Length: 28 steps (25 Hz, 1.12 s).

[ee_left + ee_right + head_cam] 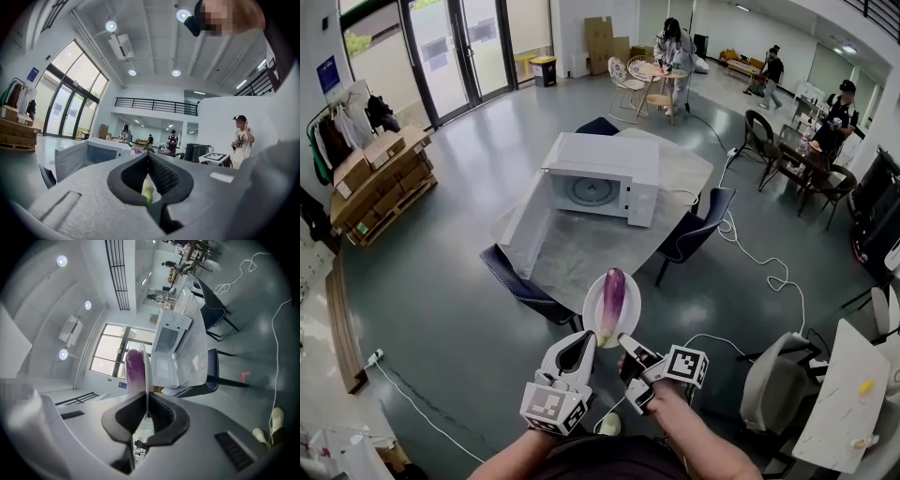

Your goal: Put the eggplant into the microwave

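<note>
Right tongs [626,343] grip the white plate [592,307] by its rim; left tongs [584,345] pinch the pale stem end of the eggplant [612,298]. It lies on the plate just ahead of the 2 tongs, with the microwave [600,173] well beyond.

A rounded table [581,258] draped in a pale grey cloth fills the middle of the head view. On its upper part stands a white box-shaped microwave [605,159], its door [523,225] swung open toward the lower left, over the cloth.

The table stands on a glossy grey floor [441,309]. Dark blue chairs stand on the floor close round the table: one at its lower left [520,286], one at its right [694,230]. A white cable [769,267] trails over the floor at right.

At lower centre, a round white plate [592,314] carries a long purple eggplant [612,300] lying lengthwise.
</note>
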Each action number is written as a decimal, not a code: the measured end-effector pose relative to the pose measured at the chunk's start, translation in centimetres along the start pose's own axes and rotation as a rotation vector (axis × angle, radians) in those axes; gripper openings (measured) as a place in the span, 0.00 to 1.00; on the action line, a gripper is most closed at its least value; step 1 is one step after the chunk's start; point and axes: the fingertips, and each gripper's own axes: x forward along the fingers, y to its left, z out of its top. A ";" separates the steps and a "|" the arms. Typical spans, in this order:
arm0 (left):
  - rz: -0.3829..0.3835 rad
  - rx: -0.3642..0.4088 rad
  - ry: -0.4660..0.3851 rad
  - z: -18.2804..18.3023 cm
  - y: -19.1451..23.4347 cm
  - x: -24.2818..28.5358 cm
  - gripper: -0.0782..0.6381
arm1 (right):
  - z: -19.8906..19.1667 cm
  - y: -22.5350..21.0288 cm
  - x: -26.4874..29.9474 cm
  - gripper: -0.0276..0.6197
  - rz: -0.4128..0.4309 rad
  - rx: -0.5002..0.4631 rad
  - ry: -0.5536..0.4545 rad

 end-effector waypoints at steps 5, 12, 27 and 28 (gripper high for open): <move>0.013 0.003 0.009 0.0 -0.3 1.2 0.12 | 1.2 -0.2 0.1 0.07 0.007 0.002 0.013; 0.023 0.006 0.005 0.3 0.9 3.2 0.12 | 2.9 -0.6 1.6 0.07 0.020 0.013 0.019; -0.013 -0.013 0.016 0.7 11.0 12.0 0.12 | 9.3 -1.7 12.5 0.07 -0.027 0.024 0.002; -0.019 -0.012 0.018 0.7 11.9 12.8 0.12 | 9.9 -1.9 13.5 0.07 -0.033 0.022 -0.003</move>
